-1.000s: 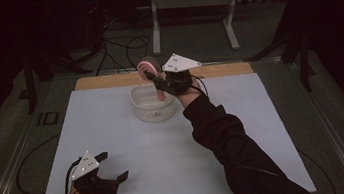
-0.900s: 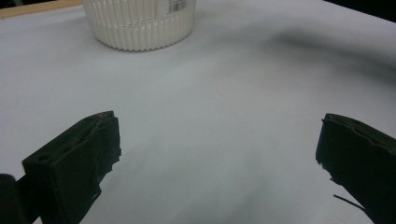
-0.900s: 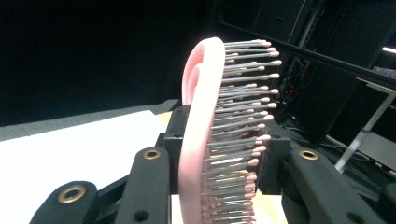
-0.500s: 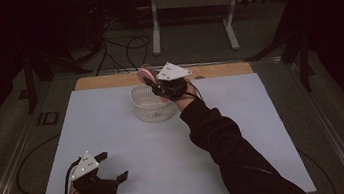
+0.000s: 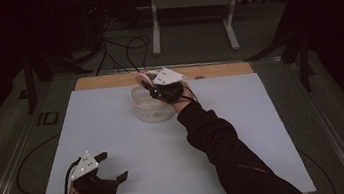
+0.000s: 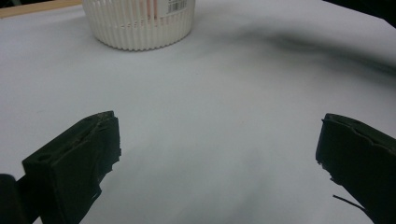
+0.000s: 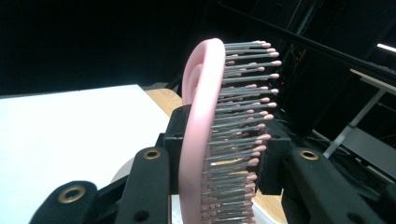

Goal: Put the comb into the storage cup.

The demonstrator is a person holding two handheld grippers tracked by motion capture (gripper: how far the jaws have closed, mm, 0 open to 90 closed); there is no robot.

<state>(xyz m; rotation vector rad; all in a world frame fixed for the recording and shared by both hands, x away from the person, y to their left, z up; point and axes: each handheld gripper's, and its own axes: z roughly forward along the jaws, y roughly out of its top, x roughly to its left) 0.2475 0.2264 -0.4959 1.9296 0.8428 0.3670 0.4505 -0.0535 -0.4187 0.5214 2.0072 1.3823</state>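
Over the far middle of the surface [image 5: 114, 130] I have my right gripper [image 5: 151, 87] above the basket [image 5: 151, 110], its fingers [image 7: 149, 177] clamped on the brush [image 7: 201, 135]; from the high view the brush [image 5: 141, 77] shows as a small pink shape poking out past the grey plate, just above the basket's far rim; in the right gripper view the brush stands upright between the fingers, pink back to the left, metal bristles with pink tips pointing right, the fingers pressing on its back and on the bristle side; below it I can make out a pale curve of the basket rim, though I cannot tell whether the brush touches it.

Near the front left corner my left gripper [image 5: 104, 174] rests low by the surface, well apart from the basket; its fingers [image 6: 79, 158] stand wide apart with nothing but bare white surface between them; the left gripper view looks across that surface to the ribbed white basket [image 6: 140, 23] at the top of the frame, with a barcode label and a hint of pink showing through its slats.

A wooden strip [image 5: 227, 68] runs along the far edge of the surface; beyond it I see dark floor, cables and a metal stand [image 5: 188, 9].
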